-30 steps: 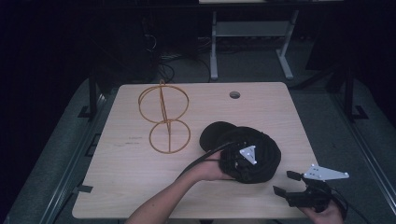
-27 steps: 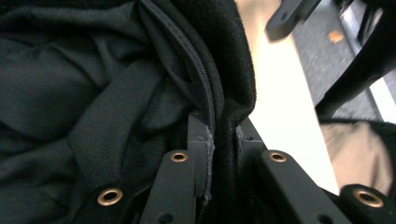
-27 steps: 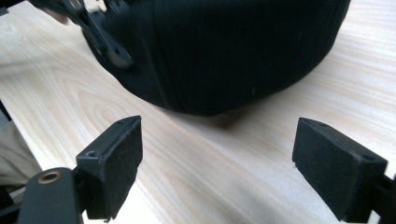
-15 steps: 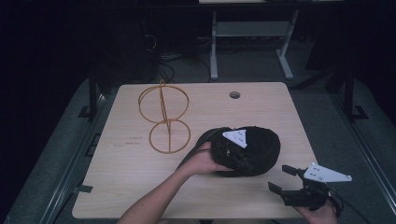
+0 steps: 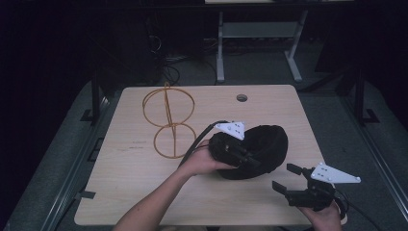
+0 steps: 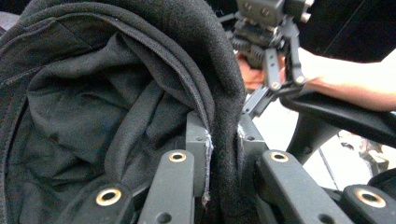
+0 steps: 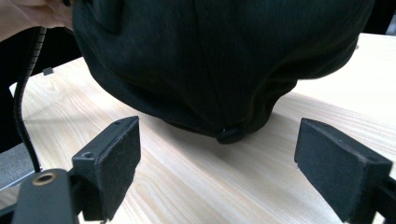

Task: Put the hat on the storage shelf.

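A black cloth cap (image 5: pixel 267 144) hangs tilted just above the right half of the wooden table (image 5: pixel 130 173). My left gripper (image 5: pixel 243 155) is shut on the cap's rim, and the left gripper view shows the fabric edge (image 6: pixel 223 140) pinched between the two jaws. My right gripper (image 5: pixel 286 177) stands open near the table's front right corner, just short of the cap. In the right gripper view the cap (image 7: pixel 210 60) hovers over the wood beyond the pads (image 7: pixel 114 154), with nothing between them. A gold wire stand (image 5: pixel 168 120) made of two rings sits at the back left.
A small round hole (image 5: pixel 242 97) lies in the table near its far edge. Dark floor, cables and a white desk frame (image 5: pixel 221 43) lie beyond the table. My right gripper (image 6: pixel 271 46) and its hand show past the cap in the left gripper view.
My left gripper has lifted the cap off the table and tipped it up. The right gripper has risen slightly, still open.
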A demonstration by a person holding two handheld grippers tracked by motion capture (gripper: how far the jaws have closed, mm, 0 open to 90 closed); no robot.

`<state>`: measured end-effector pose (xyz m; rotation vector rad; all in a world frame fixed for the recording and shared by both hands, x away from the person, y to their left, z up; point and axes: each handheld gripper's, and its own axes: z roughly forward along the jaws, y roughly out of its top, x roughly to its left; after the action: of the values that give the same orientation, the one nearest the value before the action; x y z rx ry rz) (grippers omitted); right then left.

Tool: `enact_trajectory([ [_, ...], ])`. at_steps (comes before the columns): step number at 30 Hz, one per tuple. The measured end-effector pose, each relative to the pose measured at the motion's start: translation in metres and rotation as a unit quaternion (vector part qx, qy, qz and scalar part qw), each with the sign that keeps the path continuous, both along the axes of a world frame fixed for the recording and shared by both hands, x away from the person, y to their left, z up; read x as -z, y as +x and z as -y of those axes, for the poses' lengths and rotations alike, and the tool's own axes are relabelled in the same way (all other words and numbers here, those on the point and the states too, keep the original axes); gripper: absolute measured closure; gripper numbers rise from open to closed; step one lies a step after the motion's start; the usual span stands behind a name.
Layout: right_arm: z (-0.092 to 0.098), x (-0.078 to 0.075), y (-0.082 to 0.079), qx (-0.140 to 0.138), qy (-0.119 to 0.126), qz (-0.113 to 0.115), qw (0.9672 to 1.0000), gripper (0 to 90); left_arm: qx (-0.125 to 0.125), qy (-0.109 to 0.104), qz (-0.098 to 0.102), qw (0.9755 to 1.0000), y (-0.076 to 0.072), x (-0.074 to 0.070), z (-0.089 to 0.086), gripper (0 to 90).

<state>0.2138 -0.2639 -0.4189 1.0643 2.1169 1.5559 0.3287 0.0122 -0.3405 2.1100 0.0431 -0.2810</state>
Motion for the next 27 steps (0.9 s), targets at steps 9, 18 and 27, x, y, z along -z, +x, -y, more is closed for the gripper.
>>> enact_trajectory([
  [9, -0.002, -0.007, 0.007, 0.011, 0.015, 0.024, 0.9995, 14.1, 0.002, -0.010, 0.003, 0.9999, -0.002, -0.010, -0.002, 79.7],
  [18, -0.015, -0.014, 0.026, -0.004, 0.026, 0.038, 0.9989, 34.3, 0.021, -0.020, -0.001, 0.9996, -0.005, -0.018, 0.001, 79.4],
  [27, -0.016, -0.022, 0.030, -0.031, 0.032, 0.054, 0.9976, 81.2, 0.009, -0.040, -0.009, 0.9991, 0.000, -0.018, -0.005, 78.7],
])
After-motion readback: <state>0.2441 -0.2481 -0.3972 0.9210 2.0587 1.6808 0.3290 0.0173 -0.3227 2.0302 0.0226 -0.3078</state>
